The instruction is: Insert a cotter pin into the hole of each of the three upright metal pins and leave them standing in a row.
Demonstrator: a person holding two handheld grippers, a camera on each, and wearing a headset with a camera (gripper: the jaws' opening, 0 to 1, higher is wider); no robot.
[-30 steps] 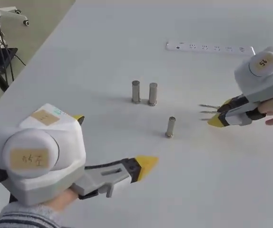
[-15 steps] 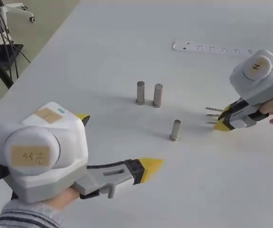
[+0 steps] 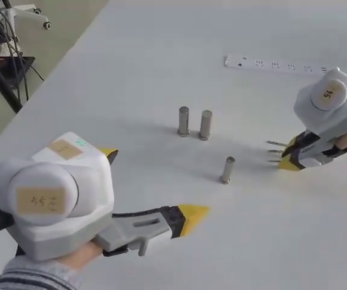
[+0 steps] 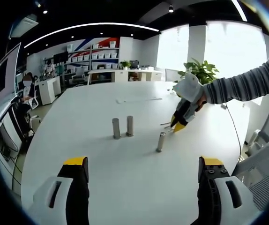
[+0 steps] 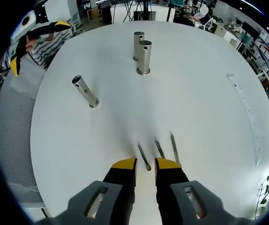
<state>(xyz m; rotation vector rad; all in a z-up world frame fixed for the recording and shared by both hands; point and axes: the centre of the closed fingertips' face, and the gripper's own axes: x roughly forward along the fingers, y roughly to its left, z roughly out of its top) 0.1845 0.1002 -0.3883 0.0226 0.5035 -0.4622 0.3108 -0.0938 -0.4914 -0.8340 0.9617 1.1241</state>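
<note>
Three upright metal pins stand on the white table (image 3: 131, 72): two close together (image 3: 184, 121) (image 3: 205, 125), and a third (image 3: 227, 170) nearer and to the right. Three cotter pins (image 3: 276, 151) lie side by side on the table by my right gripper (image 3: 290, 154). In the right gripper view its jaws (image 5: 145, 164) stand a little apart, with the end of the left cotter pin (image 5: 144, 157) between the tips; the other two (image 5: 159, 149) (image 5: 174, 147) lie just right. My left gripper (image 3: 151, 183) hovers wide open near the front left, holding nothing (image 4: 144, 161).
A white power strip (image 3: 276, 64) lies at the far right of the table. The table's left edge runs diagonally, with a chair base and dark stand legs (image 3: 4, 36) on the floor beyond.
The head camera has shifted, sliding the scene down and right. My right gripper has dipped lower onto the cotter pins. The metal pins, cotter pins and left gripper stay put.
</note>
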